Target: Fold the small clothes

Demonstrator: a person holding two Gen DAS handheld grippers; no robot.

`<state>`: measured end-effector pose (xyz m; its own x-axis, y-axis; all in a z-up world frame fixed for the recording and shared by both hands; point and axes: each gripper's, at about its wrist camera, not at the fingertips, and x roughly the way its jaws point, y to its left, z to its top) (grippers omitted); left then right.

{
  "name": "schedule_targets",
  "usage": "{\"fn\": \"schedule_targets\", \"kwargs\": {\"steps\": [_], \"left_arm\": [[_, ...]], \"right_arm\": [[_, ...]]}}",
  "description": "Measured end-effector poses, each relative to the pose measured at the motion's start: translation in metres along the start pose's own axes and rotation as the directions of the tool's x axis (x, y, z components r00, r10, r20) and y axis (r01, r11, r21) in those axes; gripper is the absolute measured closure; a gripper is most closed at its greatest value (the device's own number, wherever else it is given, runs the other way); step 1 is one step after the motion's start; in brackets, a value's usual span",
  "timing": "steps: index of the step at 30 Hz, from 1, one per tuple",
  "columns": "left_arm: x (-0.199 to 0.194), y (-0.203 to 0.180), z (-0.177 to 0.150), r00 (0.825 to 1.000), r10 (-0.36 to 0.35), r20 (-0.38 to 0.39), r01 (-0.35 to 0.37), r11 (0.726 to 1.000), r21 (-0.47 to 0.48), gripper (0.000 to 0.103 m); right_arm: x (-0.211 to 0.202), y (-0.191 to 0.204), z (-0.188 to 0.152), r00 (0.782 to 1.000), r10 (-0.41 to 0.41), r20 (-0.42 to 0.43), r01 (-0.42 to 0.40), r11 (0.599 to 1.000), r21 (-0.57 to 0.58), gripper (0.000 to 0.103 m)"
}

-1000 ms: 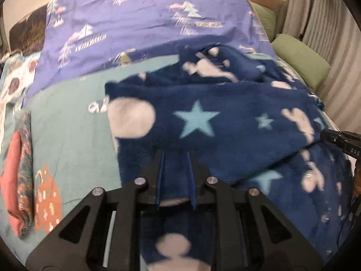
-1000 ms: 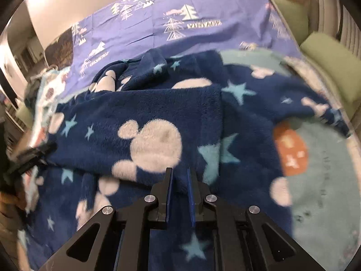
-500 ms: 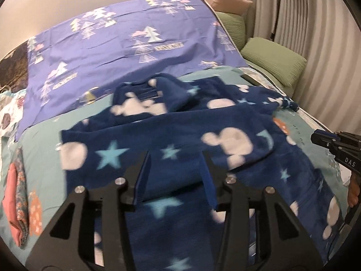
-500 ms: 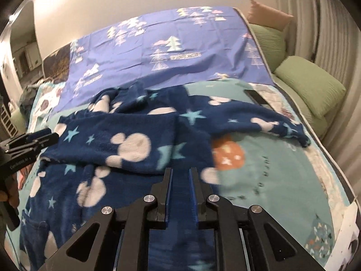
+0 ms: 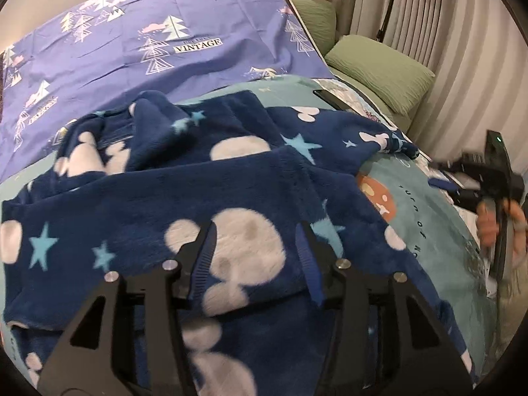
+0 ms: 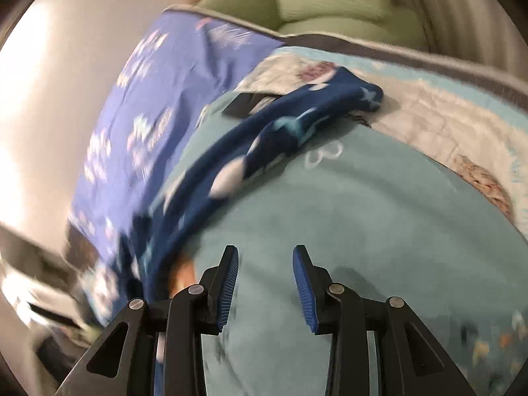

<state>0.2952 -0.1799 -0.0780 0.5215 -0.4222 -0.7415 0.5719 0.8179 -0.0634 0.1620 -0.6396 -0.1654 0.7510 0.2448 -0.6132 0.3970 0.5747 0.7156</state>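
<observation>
A navy fleece garment (image 5: 204, 191) with white mouse heads and light blue stars lies spread on the bed, its left sleeve folded across the body. My left gripper (image 5: 255, 231) is open and hovers just above the folded sleeve. The garment's other sleeve (image 6: 280, 125) stretches out towards the bed's right side, blurred in the right wrist view. My right gripper (image 6: 265, 252) is open and empty over the teal sheet (image 6: 363, 204), below that sleeve. The right gripper also shows at the right edge of the left wrist view (image 5: 442, 175).
A purple cover (image 5: 148, 39) with tree prints lies over the far half of the bed. Green pillows (image 5: 379, 66) rest at the far right by the curtain. A dark flat object (image 6: 250, 104) lies beside the sleeve end.
Both grippers let go of the garment and opened. The left one drew back above the folded sleeve. The right one swung away to the right, towards the outstretched sleeve.
</observation>
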Motion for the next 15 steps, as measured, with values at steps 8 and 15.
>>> {"fn": "schedule_targets", "kwargs": {"steps": [8,15], "left_arm": [[0.014,0.002,0.001,1.0,-0.013,-0.021,0.012,1.0,-0.022,0.047],[0.013,0.01,-0.001,1.0,-0.023,-0.007,0.023,0.999,-0.028,0.046]], "right_arm": [[0.057,-0.031,0.06,0.994,0.107,0.014,-0.107,0.952,0.288,0.042],[0.094,-0.045,0.093,0.993,0.027,0.117,-0.066,0.933,0.353,0.044]]}}
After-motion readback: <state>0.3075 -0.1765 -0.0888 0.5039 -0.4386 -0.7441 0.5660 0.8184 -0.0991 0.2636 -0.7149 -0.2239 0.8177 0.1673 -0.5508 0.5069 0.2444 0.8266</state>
